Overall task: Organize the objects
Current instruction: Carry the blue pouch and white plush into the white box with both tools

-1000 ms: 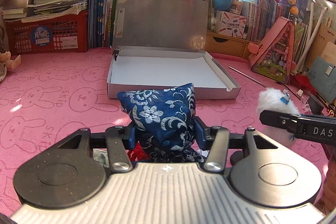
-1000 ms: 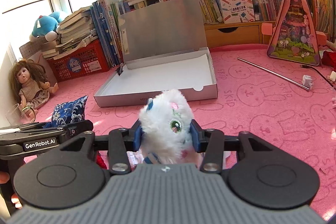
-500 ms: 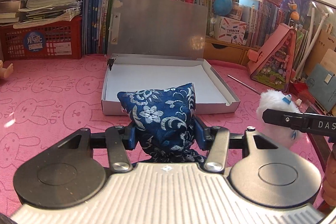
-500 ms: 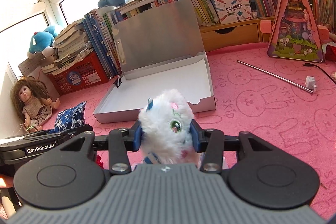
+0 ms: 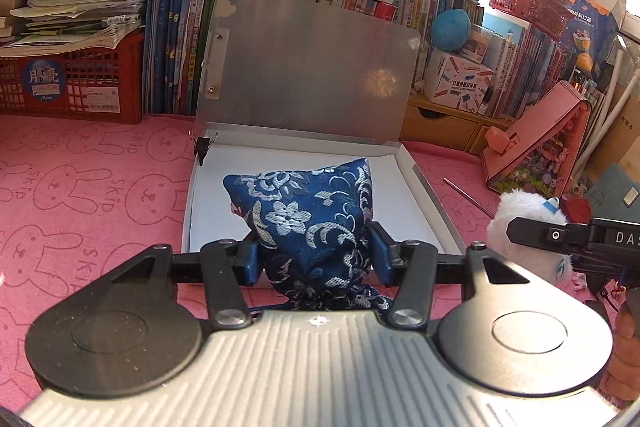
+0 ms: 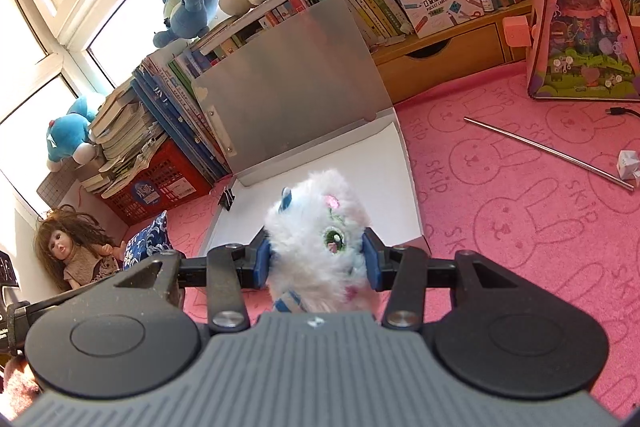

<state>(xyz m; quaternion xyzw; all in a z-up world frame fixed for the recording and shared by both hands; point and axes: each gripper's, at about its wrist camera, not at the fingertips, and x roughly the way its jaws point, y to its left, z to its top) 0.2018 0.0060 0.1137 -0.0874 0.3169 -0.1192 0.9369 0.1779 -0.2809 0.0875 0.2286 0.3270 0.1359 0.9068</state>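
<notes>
My left gripper (image 5: 314, 259) is shut on a blue brocade pouch (image 5: 308, 215) with white flowers and holds it over the front of the open white box (image 5: 424, 187). My right gripper (image 6: 316, 261) is shut on a fluffy white plush toy (image 6: 320, 227) with a green eye, held over the box's front edge (image 6: 412, 187). The plush also shows in the left wrist view (image 5: 520, 215), and the pouch in the right wrist view (image 6: 148, 239). The box's grey lid (image 5: 308, 75) stands upright behind it.
Books, a red crate (image 5: 72, 83) and plush toys line the back. A pink house toy (image 5: 536, 147) stands at the right, a metal rod (image 6: 548, 155) and a paper ball (image 6: 628, 163) lie on the pink mat. A doll (image 6: 68, 255) sits at the left.
Both grippers have moved forward toward the box with their loads, which now hang over its front part. Both stay shut.
</notes>
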